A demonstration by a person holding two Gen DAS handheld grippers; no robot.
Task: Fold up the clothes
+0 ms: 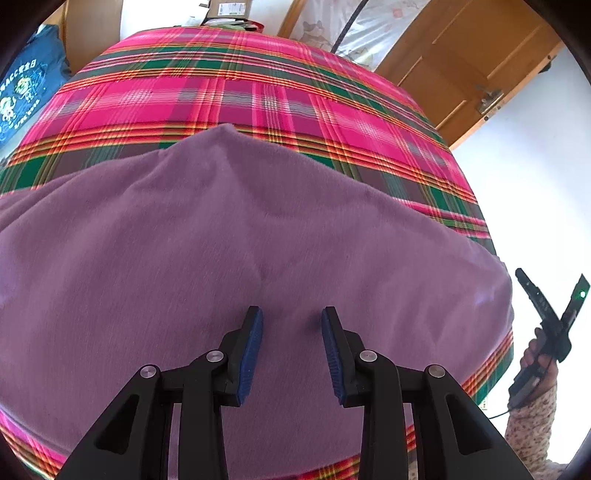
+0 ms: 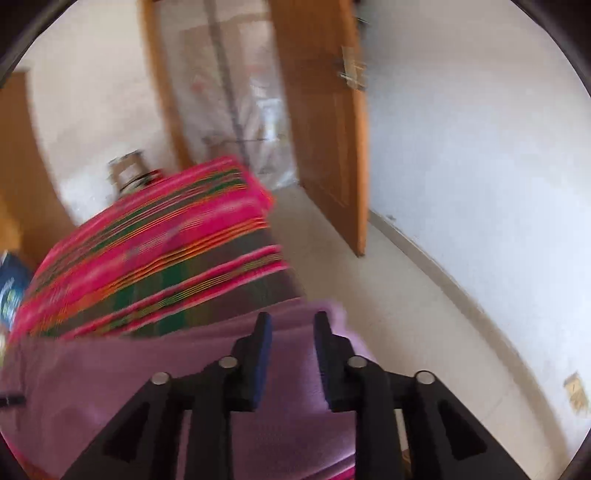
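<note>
A bed cover (image 1: 258,96) in pink, green and orange plaid lay spread flat, reaching to the far end of the left wrist view. A dark blue cloth (image 1: 22,92) with printed light figures and lettering sat at the far left, beside a wooden panel (image 1: 92,33). A cardboard box (image 1: 229,9) stood beyond the far edge. At the far right, a wooden door (image 1: 472,70) with a metal handle (image 1: 489,99) stood open against a white wall (image 2: 480,147). A pale sheet with a cartoon print (image 1: 332,26) hung in the doorway. The right wrist view was blurred; pale floor (image 2: 406,314) and a small tan fitting low on the wall (image 2: 576,397) showed there.
</note>
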